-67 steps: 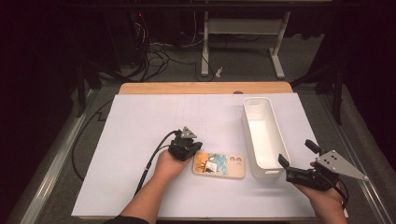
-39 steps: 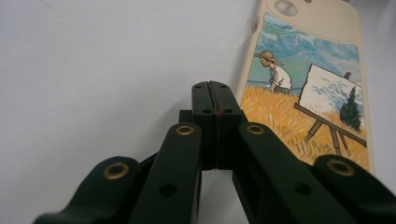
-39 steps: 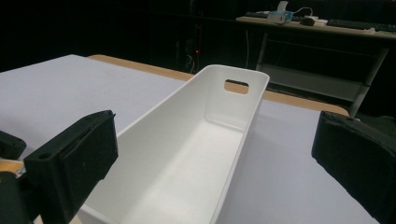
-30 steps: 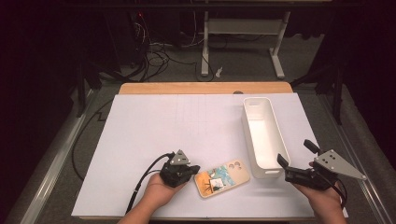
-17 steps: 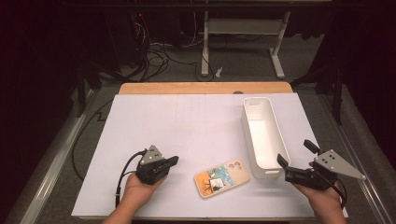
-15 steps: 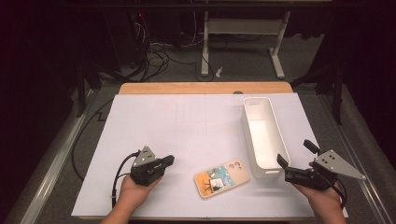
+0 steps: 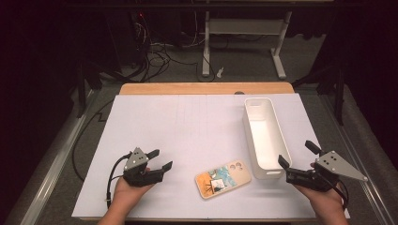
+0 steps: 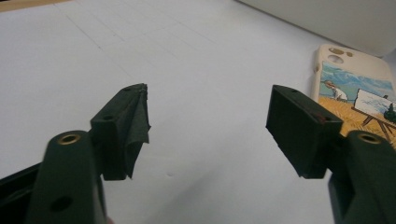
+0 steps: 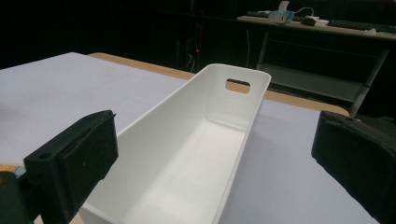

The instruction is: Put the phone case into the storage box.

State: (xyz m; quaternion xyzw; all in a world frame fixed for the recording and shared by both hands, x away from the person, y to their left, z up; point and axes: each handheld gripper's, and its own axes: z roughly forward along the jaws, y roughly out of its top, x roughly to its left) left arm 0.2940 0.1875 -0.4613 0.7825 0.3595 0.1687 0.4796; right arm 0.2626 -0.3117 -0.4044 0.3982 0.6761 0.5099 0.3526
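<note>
I have withdrawn my left gripper (image 7: 158, 160), jaws wide and empty, leaving the phone (image 7: 223, 179) released beside the white bin (image 7: 264, 137); right gripper (image 7: 295, 154) jaws wide, idle.

Pretty plain setup here: a white sheet (image 7: 197, 126) is covering most of a wooden table (image 7: 206, 88), with a strip of bare wood showing along the far edge. A long white bin (image 7: 263, 136) with a handle slot in its end wall is sitting on the right side, nothing in it. A phone (image 7: 223, 179) is lying face down just left of the bin's near end, tilted a bit, its case showing a painted field scene. Cables (image 7: 159, 51) are tangling on the floor behind.
</note>
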